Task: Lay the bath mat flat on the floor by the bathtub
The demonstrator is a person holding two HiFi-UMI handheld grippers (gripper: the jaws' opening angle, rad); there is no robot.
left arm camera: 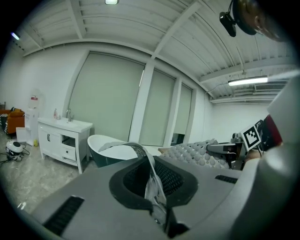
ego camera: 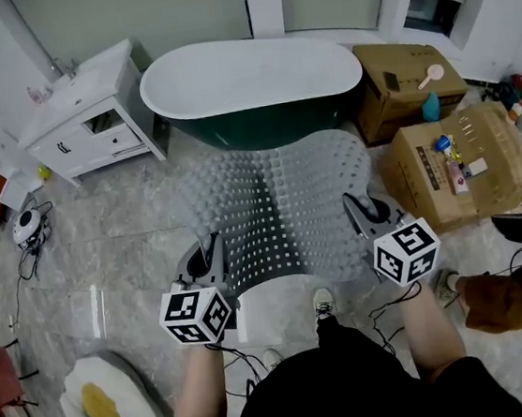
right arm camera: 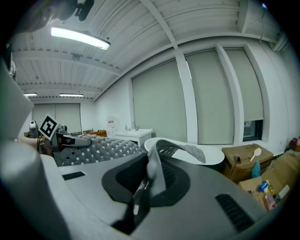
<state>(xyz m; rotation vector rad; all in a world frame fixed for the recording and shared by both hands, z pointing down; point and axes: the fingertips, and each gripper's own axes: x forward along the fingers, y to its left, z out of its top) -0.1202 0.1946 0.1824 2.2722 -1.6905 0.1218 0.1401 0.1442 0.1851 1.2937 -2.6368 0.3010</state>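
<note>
A grey studded bath mat (ego camera: 280, 210) with square holes hangs between my two grippers, held up off the marble floor in front of the white and dark green bathtub (ego camera: 251, 86). My left gripper (ego camera: 212, 256) is shut on the mat's near left corner, and a strip of mat (left arm camera: 152, 178) is pinched between its jaws. My right gripper (ego camera: 361, 214) is shut on the near right corner, with the mat's edge (right arm camera: 154, 171) clamped in the jaws. The mat's far end sags toward the floor by the tub. Each gripper view shows the other gripper across the mat.
A white vanity cabinet (ego camera: 89, 115) stands left of the tub. Two cardboard boxes (ego camera: 459, 164) with bottles sit at the right. A white round object (ego camera: 107, 415) lies at lower left, cables run over the floor, and my shoe (ego camera: 323, 302) is under the mat's near edge.
</note>
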